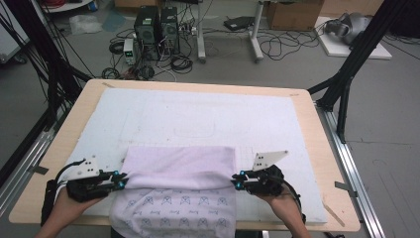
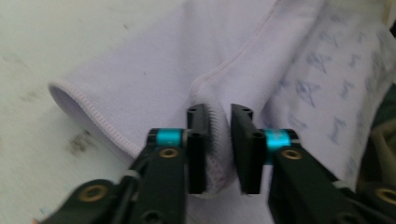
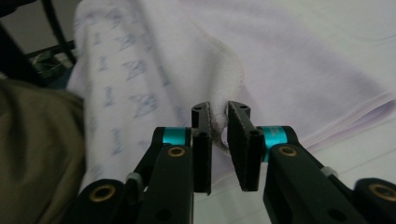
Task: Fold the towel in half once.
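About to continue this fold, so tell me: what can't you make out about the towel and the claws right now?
- Towel: near end cut off by the high view's bottom edge.
- Printed pattern: blurred in the right gripper view.
- Layers under the fold: covered by the top layer.
- Left claw, right claw: grip depth hidden by the cloth.

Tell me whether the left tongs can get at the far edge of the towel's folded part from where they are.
Probably not yet: the left tongs are clamped on the towel at its near left edge.
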